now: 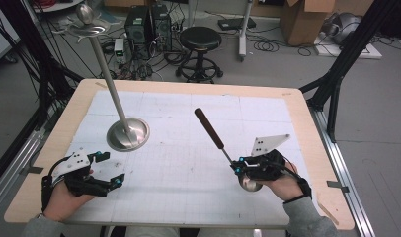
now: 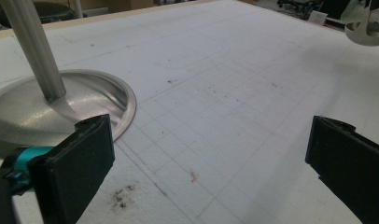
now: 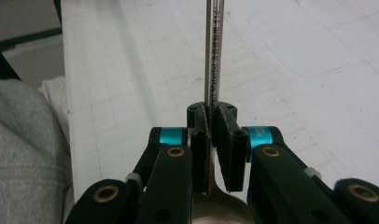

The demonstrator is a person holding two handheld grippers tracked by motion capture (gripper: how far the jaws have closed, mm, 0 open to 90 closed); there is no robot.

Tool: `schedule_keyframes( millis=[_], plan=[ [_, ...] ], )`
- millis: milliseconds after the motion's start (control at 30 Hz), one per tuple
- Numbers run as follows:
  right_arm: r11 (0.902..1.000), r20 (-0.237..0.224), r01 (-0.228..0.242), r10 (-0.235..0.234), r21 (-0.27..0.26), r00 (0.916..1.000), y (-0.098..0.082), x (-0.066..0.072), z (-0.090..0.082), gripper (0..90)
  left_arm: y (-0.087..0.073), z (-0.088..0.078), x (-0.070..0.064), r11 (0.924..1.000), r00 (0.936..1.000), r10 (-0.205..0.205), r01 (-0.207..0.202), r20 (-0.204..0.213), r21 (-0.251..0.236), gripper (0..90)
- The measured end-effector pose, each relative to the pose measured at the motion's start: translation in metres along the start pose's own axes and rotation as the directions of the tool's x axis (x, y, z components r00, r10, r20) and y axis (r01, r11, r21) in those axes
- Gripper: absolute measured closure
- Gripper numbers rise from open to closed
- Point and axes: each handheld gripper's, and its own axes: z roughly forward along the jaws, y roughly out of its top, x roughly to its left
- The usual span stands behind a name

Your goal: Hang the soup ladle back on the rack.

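Right gripper [image 1: 239, 167] clamps the ladle [image 1: 224, 146] by its metal shaft; left gripper [image 1: 111, 170] gapes empty. Presumably bound for the stand [image 1: 120, 103] at ten o'clock: keep the shaft steady.

right gripper [image 1: 244, 167] clamping ladle [image 1: 223, 145], left gripper [image 1: 112, 169] spread

One ladle [image 1: 223, 148] – one metal stand [image 1: 128, 133] – two hand-held grippers.

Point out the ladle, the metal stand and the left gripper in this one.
ladle [image 1: 210, 129]: high view, on its dark handle.
metal stand [image 1: 131, 132]: high view, on its round base.
left gripper [image 1: 112, 169]: high view, midway between its open fingertips.
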Motion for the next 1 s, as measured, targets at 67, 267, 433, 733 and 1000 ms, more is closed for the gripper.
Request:
schedule_keyframes(
  millis=[67,267,433,733,1000],
  plan=[
    [0.9994,-0.005,-0.019,0.019,-0.027,0.9998,0.0,-0.001,-0.001,84.8,0.001,-0.002,0.0,0.9998,1.0,0.001,-0.001,0.001,-0.021,1.8],
    [0.9948,0.005,-0.025,0.026,-0.099,0.9996,0.001,-0.002,-0.003,84.8,0.002,-0.002,0.0,0.9995,1.0,0.0,0.0,0.0,-0.033,1.8],
    [0.9885,-0.005,-0.046,0.046,-0.144,0.9989,0.005,-0.003,-0.001,84.8,0.004,-0.004,-0.001,0.9982,0.9998,0.018,-0.018,-0.007,-0.058,1.8],
    [0.9721,-0.024,-0.067,0.063,-0.225,0.9977,0.022,-0.002,0.006,84.9,0.005,-0.007,-0.001,0.9965,0.9998,0.02,-0.021,-0.007,-0.081,1.8],
    [0.9507,-0.038,-0.076,0.068,-0.301,0.997,0.038,-0.002,0.007,84.9,0.004,-0.006,-0.002,0.9982,0.9999,0.007,-0.008,-0.01,-0.059,1.8]
  ],
)
